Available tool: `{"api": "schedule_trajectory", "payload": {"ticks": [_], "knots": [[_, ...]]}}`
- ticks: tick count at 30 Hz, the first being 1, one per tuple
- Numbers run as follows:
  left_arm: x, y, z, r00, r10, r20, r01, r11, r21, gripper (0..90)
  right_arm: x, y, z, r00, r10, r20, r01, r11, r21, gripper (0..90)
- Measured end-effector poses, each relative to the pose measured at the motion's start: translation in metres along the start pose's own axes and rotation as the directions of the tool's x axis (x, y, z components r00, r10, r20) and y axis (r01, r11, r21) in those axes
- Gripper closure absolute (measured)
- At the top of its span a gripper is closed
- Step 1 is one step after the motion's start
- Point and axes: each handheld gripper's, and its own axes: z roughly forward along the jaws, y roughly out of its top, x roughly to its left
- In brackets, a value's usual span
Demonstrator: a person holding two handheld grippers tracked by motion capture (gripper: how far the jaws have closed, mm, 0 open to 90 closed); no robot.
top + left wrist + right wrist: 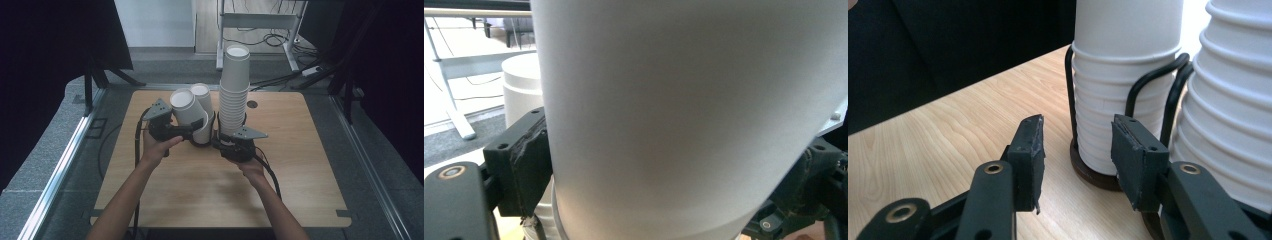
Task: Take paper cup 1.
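Left gripper (196, 131) clamped on a white paper cup (186, 108), held tilted over the short stack in the black wire cup holder (1168, 85). Right gripper (1075, 150) jaws apart, empty, beside the holder base. Better to straighten the cup first, then lower slowly.

high view dim, dark sides | bright bkgd light | cup (684, 115) close-up soft, out of focus

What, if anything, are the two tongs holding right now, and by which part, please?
The left tongs clamp a white paper cup by its side wall. The right tongs hold nothing; their jaws stand open near the cup stacks.
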Motion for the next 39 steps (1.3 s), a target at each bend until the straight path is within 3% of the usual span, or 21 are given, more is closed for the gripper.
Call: {"api": "schedule_trajectory", "payload": {"ticks": [12,24,27,32,39], "knots": [[-0.009,-0.027,-0.003,0.9999,0.012,0.001,-0.012,0.9995,0.028,12.6,-0.004,-0.02,-0.019,0.9994,0.021,0.029,-0.02,1.0,-0.011,53.4],[-0.026,-0.071,-0.003,0.9997,0.006,-0.023,-0.004,0.9975,0.07,12.6,0.0,-0.036,-0.038,0.9985,0.018,0.052,-0.017,0.999,-0.029,47.8],[-0.029,-0.076,-0.005,0.9999,0.004,-0.016,-0.003,0.9977,0.068,12.6,0.0,-0.038,-0.04,0.9985,0.029,0.046,-0.028,0.999,-0.033,47.5],[-0.035,-0.081,-0.003,0.9987,0.045,-0.024,-0.042,0.9945,0.096,12.6,0.001,-0.042,-0.04,0.9982,0.017,0.057,-0.015,1.0,-0.022,47.1],[-0.04,-0.094,0.002,0.9996,0.024,-0.012,-0.022,0.9906,0.135,12.6,0.003,-0.049,-0.042,0.9976,0.04,0.057,-0.038,0.999,-0.034,47.0]]}}
